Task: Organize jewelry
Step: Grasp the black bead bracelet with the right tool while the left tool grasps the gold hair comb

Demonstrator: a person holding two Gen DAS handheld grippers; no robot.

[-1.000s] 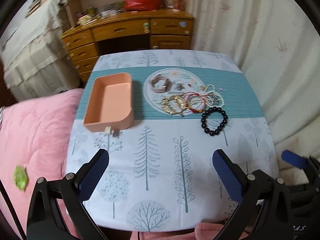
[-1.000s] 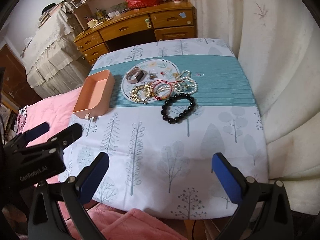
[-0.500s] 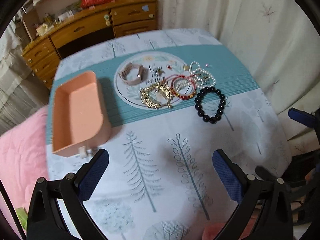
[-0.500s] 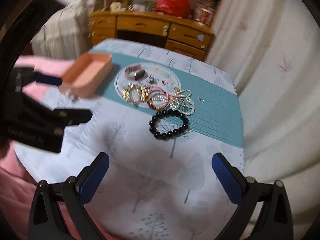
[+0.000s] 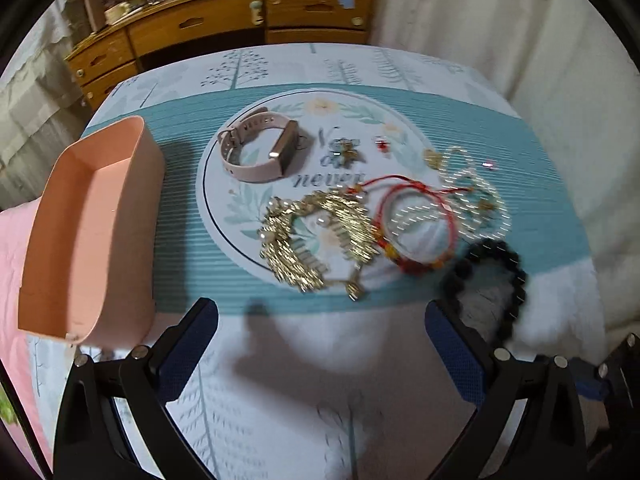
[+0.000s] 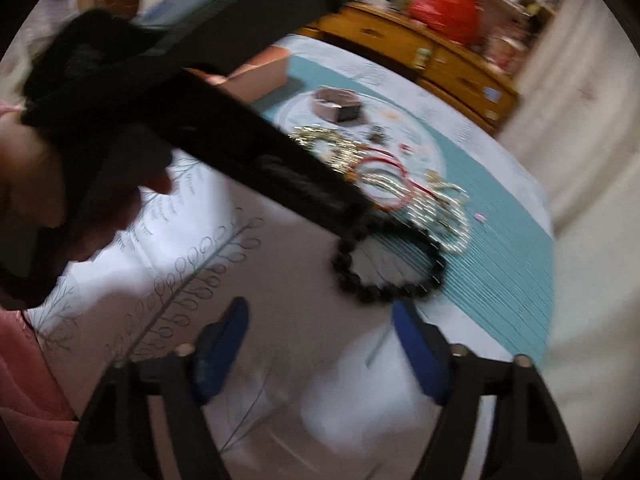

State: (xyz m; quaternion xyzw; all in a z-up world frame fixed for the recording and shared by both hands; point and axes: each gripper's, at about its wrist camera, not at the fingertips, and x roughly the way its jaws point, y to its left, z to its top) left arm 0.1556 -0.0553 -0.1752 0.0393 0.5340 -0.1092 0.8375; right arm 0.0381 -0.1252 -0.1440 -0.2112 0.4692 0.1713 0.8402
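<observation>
Behind the table a wooden desk (image 5: pixel 224 28) with drawers stands against the wall, and pale curtains (image 5: pixel 480 20) hang to the right. A tablecloth (image 5: pixel 280 380) printed with grey trees covers the table, crossed by a teal striped band (image 5: pixel 540 208) with a round white patch (image 5: pixel 256 184) in its middle.

At the left edge of the band sits a pink box (image 5: pixel 84 232), open on top. On the round patch lies a pink watch (image 5: pixel 260 152), with a small brooch (image 5: pixel 346 150) and a tiny red charm (image 5: pixel 383 144) beside it. Nearer the camera a gold necklace (image 5: pixel 316 236) is heaped, touching a red cord bracelet (image 5: pixel 416 224) that overlaps a string of pearls (image 5: pixel 476 196). A black bead bracelet (image 5: pixel 496 280) lies at the near right of the heap, partly on the band.

The left claw (image 5: pixel 320 344) hovers low over the cloth with its blue pads wide apart and nothing between them; the gold necklace lies just ahead of the gap, and the black bracelet sits just past the right pad.

In the blurred right wrist view the right claw (image 6: pixel 320 344) is also spread apart and empty, with the black bead bracelet (image 6: pixel 388 264) just ahead of its pads. The left tool's black body crosses the upper left of that view.
</observation>
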